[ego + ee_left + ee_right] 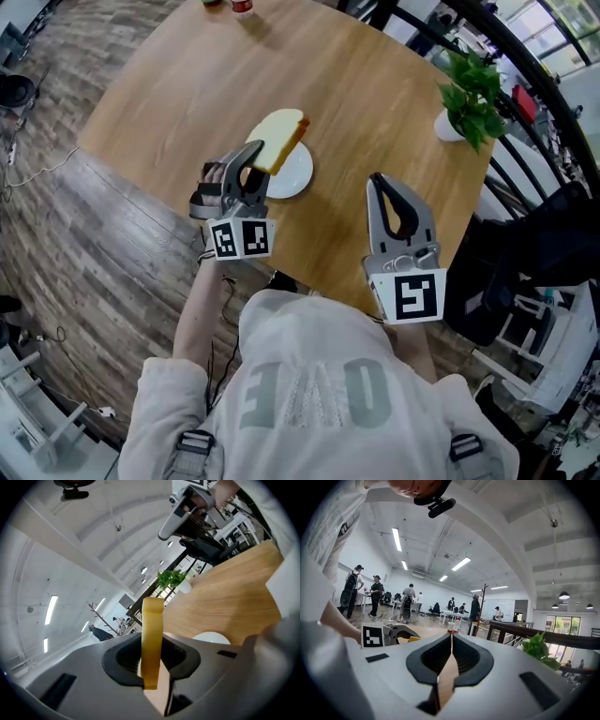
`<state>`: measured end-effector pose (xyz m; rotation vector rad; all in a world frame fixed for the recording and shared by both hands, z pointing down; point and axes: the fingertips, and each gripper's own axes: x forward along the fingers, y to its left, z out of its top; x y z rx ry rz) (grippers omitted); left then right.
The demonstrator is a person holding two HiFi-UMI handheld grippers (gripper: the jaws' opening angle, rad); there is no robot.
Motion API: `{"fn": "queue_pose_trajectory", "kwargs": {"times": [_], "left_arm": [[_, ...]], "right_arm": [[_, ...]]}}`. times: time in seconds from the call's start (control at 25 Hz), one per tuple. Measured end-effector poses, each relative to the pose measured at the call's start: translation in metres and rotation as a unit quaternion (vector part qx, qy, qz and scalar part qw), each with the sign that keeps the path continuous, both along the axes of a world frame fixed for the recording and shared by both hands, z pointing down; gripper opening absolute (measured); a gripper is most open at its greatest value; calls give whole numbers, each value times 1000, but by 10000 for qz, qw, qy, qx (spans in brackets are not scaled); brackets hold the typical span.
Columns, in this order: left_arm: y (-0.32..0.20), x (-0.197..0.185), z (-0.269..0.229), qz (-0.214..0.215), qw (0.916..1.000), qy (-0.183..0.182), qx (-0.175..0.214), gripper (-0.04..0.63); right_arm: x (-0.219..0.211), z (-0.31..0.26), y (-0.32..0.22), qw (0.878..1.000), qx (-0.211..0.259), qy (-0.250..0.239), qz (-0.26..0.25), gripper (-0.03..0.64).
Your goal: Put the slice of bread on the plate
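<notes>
A pale yellow slice of bread [277, 139] with a brown crust hangs just over the white plate [294, 178] on the round wooden table [375, 103]. My left gripper [251, 161] is shut on the slice's near edge. In the left gripper view the bread [152, 639] stands on edge between the jaws, with the plate [212, 638] a little beyond to the right. My right gripper [381, 186] is shut with nothing in it, over the table to the right of the plate. The right gripper view shows its jaws [451, 637] together, pointing level across the room.
A green plant in a white pot [469, 98] stands near the table's far right edge. Two small bottles [230, 6] stand at the far edge. Black chairs and a railing [525, 75] lie beyond on the right. Wooden floor [66, 234] lies left of the table.
</notes>
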<state>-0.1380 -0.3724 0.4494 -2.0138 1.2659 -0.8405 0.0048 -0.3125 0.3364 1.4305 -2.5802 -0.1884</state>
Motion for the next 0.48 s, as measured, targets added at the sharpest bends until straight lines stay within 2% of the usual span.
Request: {"fn": "queue_pose_trajectory", "kwargs": {"times": [0.12, 0.4, 0.48], "left_arm": [[-6, -1, 21, 88, 9989, -447, -113, 94], [-17, 10, 65, 536, 9911, -1168, -341, 94], [-21, 12, 74, 607, 9891, -1274, -416, 94]], "right_arm": [[-4, 4, -1, 10000, -73, 1, -29, 25], [-3, 12, -3, 9997, -228, 103, -34, 25], [2, 11, -5, 9997, -214, 79, -17, 25]]}}
